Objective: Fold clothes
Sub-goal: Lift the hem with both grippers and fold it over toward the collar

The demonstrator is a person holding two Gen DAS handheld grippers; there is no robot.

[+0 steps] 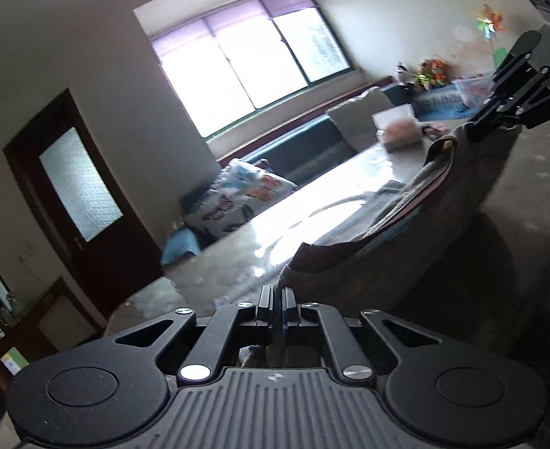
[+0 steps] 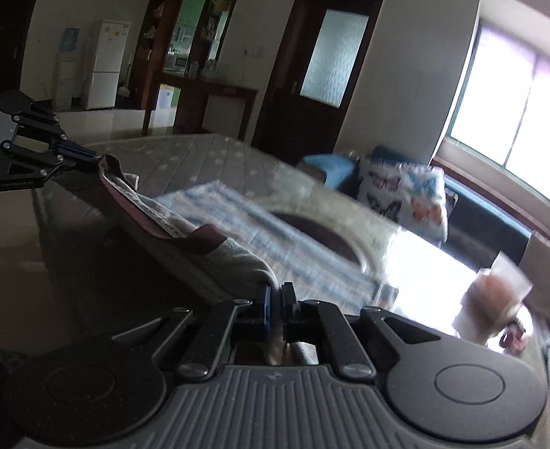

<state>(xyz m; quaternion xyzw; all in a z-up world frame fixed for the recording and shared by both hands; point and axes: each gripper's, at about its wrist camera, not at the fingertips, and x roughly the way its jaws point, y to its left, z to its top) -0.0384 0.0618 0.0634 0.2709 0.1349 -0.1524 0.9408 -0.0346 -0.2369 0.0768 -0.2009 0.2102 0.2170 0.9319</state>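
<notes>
Grey cloth is pinched in both tongs. The left tongs (image 1: 277,305) are pressed together on one corner of the garment (image 1: 417,202), and the right tongs (image 2: 273,301) are pressed together on the other corner of the same edge, so that a maroon-trimmed hem (image 2: 140,202) is stretched between them.

From the left wrist view, the hem is seen to run away to the upper right, where the right tongs (image 1: 478,131) are clamped at its far end; from the right wrist view it runs away to the upper left, to the left tongs (image 2: 88,155). The long axis of the held edge is thus laid from one hand across to the other, and neither hand is nearer to it than the other, since each holds an end. The rest of the garment hangs below this edge, dark and in shadow, towards the glossy tabletop (image 1: 312,220); whether its lower part rests there cannot be told.

A striped blue-and-white cloth (image 2: 275,224) lies on the tabletop beyond the hem. The coming move is judged to turn on the held edge being kept taut and level while it is carried over the hanging part.
</notes>
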